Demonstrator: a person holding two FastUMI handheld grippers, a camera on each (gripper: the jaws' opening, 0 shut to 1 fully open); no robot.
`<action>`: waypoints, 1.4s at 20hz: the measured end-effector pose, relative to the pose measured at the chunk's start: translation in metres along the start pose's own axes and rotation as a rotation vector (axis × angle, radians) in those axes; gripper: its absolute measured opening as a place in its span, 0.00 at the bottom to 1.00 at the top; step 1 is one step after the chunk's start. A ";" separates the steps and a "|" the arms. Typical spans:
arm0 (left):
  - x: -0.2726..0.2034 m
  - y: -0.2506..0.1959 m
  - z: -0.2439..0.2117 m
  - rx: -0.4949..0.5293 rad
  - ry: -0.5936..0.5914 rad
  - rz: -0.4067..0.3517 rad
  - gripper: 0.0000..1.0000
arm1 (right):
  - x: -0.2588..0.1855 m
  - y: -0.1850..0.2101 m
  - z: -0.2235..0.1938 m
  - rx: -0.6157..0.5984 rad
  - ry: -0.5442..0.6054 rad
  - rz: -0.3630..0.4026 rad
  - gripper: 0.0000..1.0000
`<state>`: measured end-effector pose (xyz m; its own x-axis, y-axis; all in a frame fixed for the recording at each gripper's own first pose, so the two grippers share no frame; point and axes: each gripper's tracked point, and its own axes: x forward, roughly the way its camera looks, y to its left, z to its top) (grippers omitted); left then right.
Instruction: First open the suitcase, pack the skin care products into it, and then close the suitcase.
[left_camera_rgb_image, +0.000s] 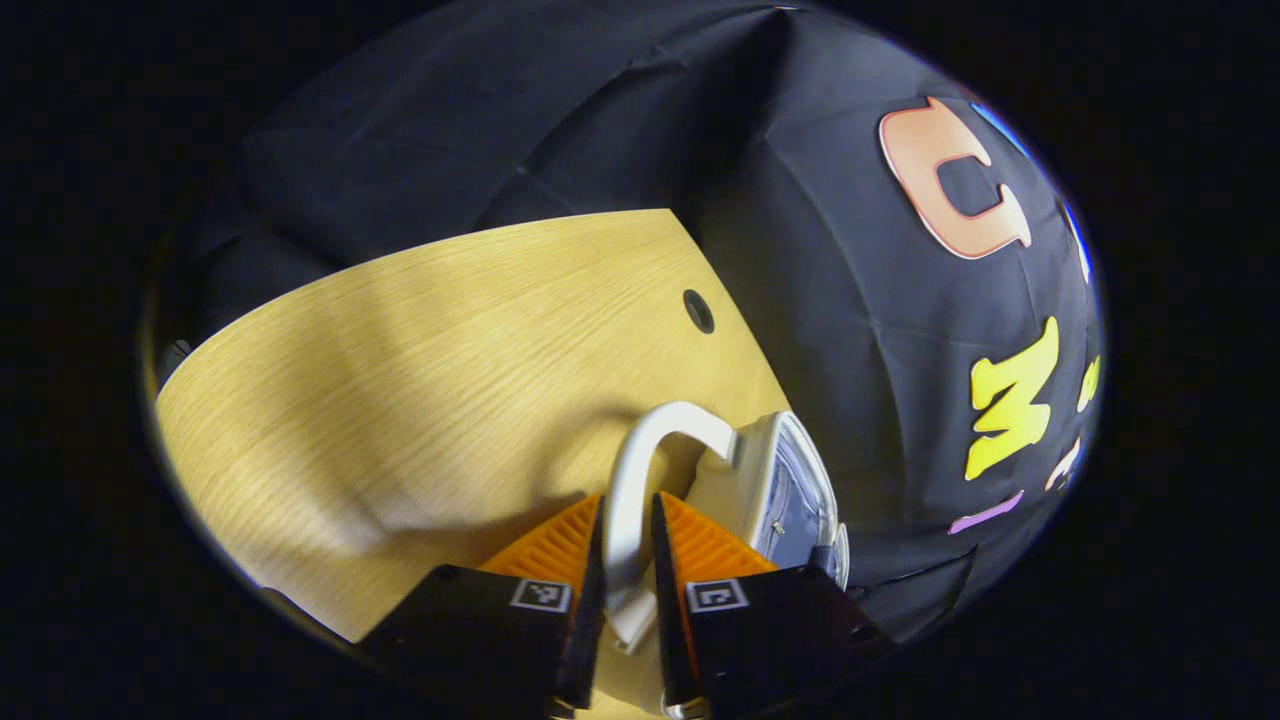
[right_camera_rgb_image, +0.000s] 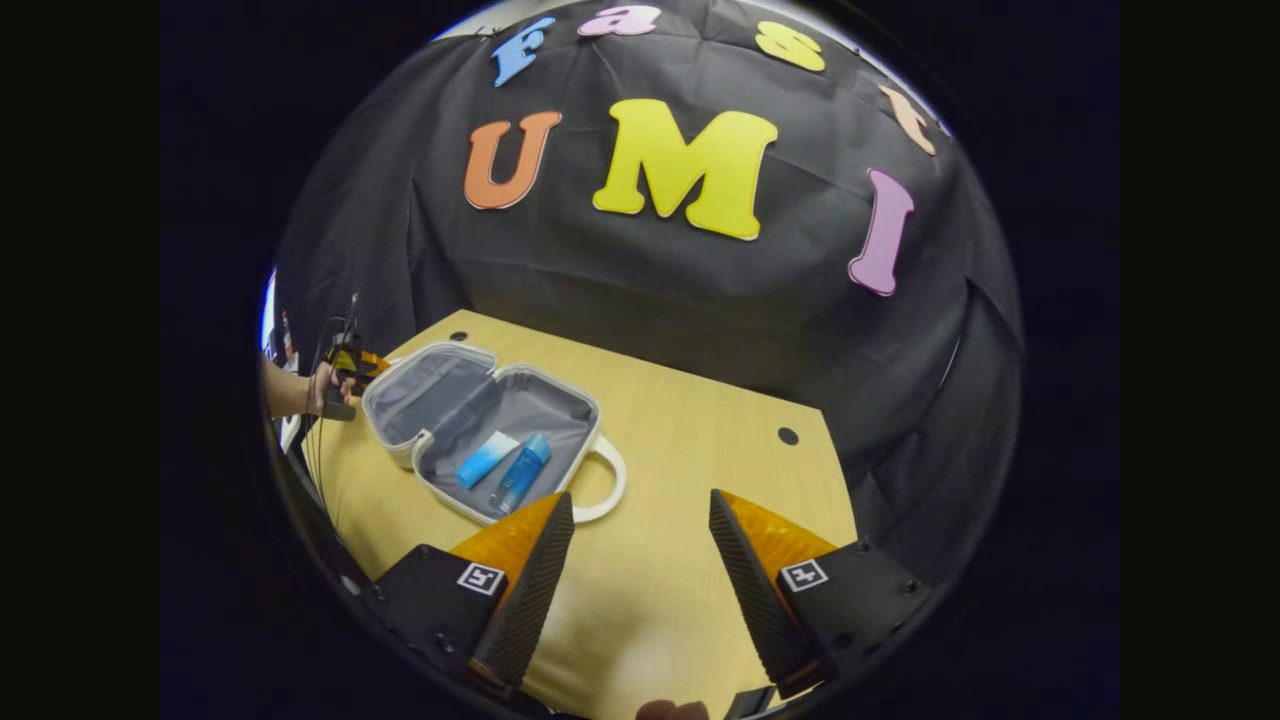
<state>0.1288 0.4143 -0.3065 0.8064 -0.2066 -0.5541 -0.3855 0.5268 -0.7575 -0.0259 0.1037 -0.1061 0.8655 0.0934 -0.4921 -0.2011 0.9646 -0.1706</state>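
Note:
A small white suitcase (right_camera_rgb_image: 400, 440) lies open on the wooden table, its grey lining showing. Inside the nearer half lie a light blue tube (right_camera_rgb_image: 487, 459) and a blue bottle (right_camera_rgb_image: 520, 472) side by side. A white handle (right_camera_rgb_image: 605, 492) sticks out of that half toward my right gripper (right_camera_rgb_image: 640, 560), which hovers open over bare table just right of the case. At the case's far left end a hand holds my left gripper (right_camera_rgb_image: 345, 365). In the left gripper view, my left gripper (left_camera_rgb_image: 628, 545) is shut on a white suitcase handle (left_camera_rgb_image: 650, 440), with the case's shell (left_camera_rgb_image: 785, 490) just beyond.
The light wooden table (right_camera_rgb_image: 700, 600) has a round cable hole (right_camera_rgb_image: 787, 436) near its far right edge, also seen as the cable hole (left_camera_rgb_image: 698, 311) in the left gripper view. Black cloth walls stand close behind the table (left_camera_rgb_image: 400, 380).

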 end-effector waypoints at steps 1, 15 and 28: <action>-0.004 -0.005 0.004 -0.026 -0.014 -0.019 0.19 | 0.000 0.000 0.000 0.000 -0.003 0.002 0.81; -0.086 -0.101 0.026 0.245 -0.286 -0.035 0.04 | 0.014 0.023 0.055 -0.045 -0.165 0.138 0.81; -0.142 -0.271 -0.074 0.959 -0.494 0.080 0.04 | 0.020 -0.030 0.069 0.035 -0.259 0.182 0.81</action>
<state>0.0860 0.2396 -0.0481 0.9689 0.0989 -0.2269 -0.1064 0.9941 -0.0210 0.0287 0.0940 -0.0518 0.9059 0.3205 -0.2770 -0.3512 0.9338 -0.0680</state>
